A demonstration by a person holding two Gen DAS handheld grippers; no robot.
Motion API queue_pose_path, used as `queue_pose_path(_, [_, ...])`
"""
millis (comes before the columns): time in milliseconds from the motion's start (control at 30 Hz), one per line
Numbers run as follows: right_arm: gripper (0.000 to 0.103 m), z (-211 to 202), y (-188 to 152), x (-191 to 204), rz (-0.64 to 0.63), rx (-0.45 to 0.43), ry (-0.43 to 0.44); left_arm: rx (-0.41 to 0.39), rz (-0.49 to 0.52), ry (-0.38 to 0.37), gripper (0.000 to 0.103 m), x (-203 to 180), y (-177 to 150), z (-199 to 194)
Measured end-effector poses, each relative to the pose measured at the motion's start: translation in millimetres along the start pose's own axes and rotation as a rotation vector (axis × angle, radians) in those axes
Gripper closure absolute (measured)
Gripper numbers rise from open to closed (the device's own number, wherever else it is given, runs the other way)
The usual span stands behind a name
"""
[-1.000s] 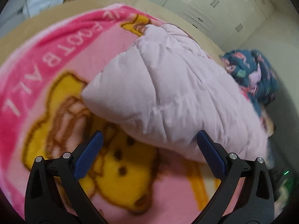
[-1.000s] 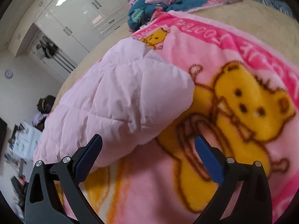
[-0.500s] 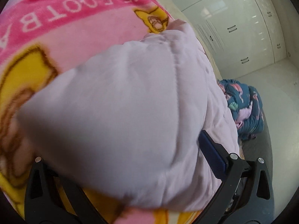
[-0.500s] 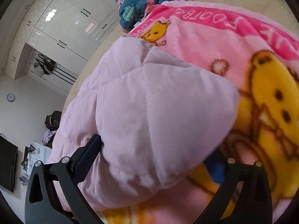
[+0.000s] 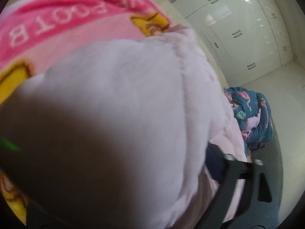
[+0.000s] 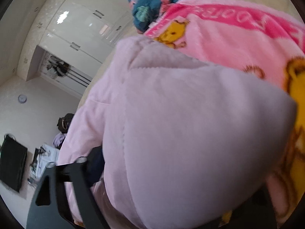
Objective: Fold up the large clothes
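Observation:
A puffy pale pink quilted jacket (image 5: 124, 95) lies on a pink cartoon-bear blanket (image 5: 66, 30) and fills most of both views. My left gripper (image 5: 124, 160) is closing on one thick folded end of it. Only its right finger (image 5: 215, 164) shows, its blue pad pressed into the fabric, and the other finger is buried. In the right wrist view my right gripper (image 6: 177, 164) is closing on the jacket (image 6: 190, 114) in the same way. Its left finger (image 6: 95, 166) is against the padding, and the far finger is hidden. The blanket (image 6: 238, 43) spreads beyond.
A heap of dark blue floral bedding (image 5: 251, 114) (image 6: 152, 5) lies past the jacket at the bed's far end. White wardrobe doors (image 5: 238, 28) line the wall behind. A black screen (image 6: 11, 168) and clutter stand on the floor beside the bed.
Both grippers have pushed forward onto the jacket's ends. The padding now bulges between the fingers and hides one finger of each. The visible fingers have moved slightly inward against the fabric.

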State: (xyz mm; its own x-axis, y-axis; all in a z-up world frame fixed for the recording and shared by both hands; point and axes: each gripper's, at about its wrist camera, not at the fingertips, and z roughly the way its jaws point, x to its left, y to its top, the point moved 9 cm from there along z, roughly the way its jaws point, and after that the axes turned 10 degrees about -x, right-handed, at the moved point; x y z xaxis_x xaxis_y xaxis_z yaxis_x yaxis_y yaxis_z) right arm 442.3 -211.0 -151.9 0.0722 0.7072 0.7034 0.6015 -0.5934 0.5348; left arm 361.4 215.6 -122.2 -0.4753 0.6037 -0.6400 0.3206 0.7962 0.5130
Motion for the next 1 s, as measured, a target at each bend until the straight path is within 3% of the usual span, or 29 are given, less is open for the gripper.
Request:
queue_pose_path(33, [0.041,-3,2,4,-0.026,-0.007,0.009,-0.010,0.021,-0.005,0.044,-4,1,-3])
queue_pose_path(133, [0.057,-10,6,20,-0.135,-0.014,0.016,-0.031,0.080,-0.017,0.060,-21,3,-14])
queue_pose_path(233, [0.064,-15,8,34,-0.251,-0.009,0.001,-0.044,0.147,-0.006,0.066,-33,5,-23])
queue_pose_path(700, [0.071,-49,33,79,-0.429,-0.039,0.056,-0.079,0.267,-0.003,0.069,-75,-2,-69])
queue_pose_path(1000, [0.071,-79,28,100,-0.528,-0.070,0.081,-0.097,0.307,-0.034,0.070,-78,-1,-91])
